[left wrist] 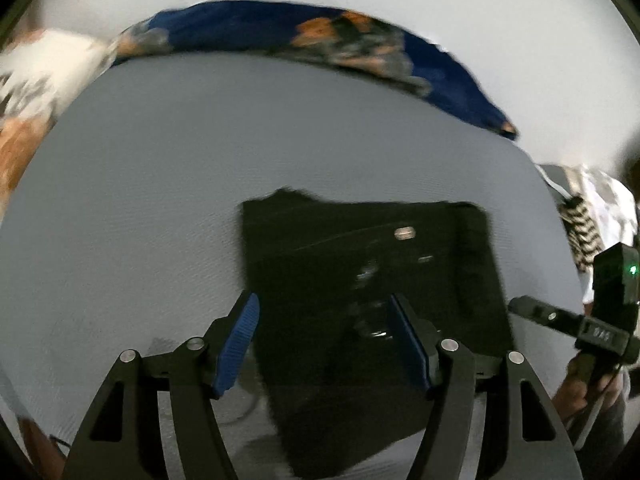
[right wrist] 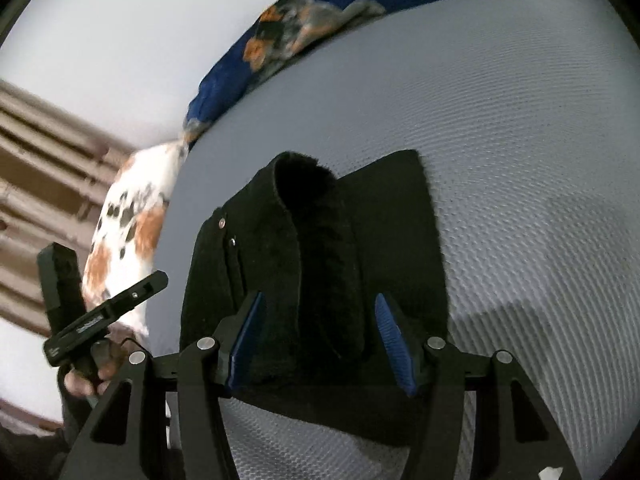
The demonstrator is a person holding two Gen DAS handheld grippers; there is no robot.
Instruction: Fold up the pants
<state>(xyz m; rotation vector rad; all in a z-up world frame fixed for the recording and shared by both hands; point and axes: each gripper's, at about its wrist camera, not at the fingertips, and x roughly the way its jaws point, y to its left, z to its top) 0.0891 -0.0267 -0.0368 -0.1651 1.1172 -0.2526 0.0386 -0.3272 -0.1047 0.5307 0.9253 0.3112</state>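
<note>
Black pants (left wrist: 360,300) lie folded into a compact rectangle on the grey bed sheet (left wrist: 140,200). In the right wrist view the pants (right wrist: 320,260) show a raised fold on top and metal rivets on the left. My left gripper (left wrist: 324,344) is open above the pants' near part, holding nothing. My right gripper (right wrist: 320,336) is open over the pants' near edge, its blue pads on either side of the raised fold, holding nothing. The right gripper also shows at the right edge of the left wrist view (left wrist: 560,316), and the left gripper at the left of the right wrist view (right wrist: 116,304).
A blue floral blanket (left wrist: 320,36) runs along the far edge of the bed, also in the right wrist view (right wrist: 280,40). A white and orange patterned cloth (right wrist: 128,232) lies at the bed's left. A white wall is behind.
</note>
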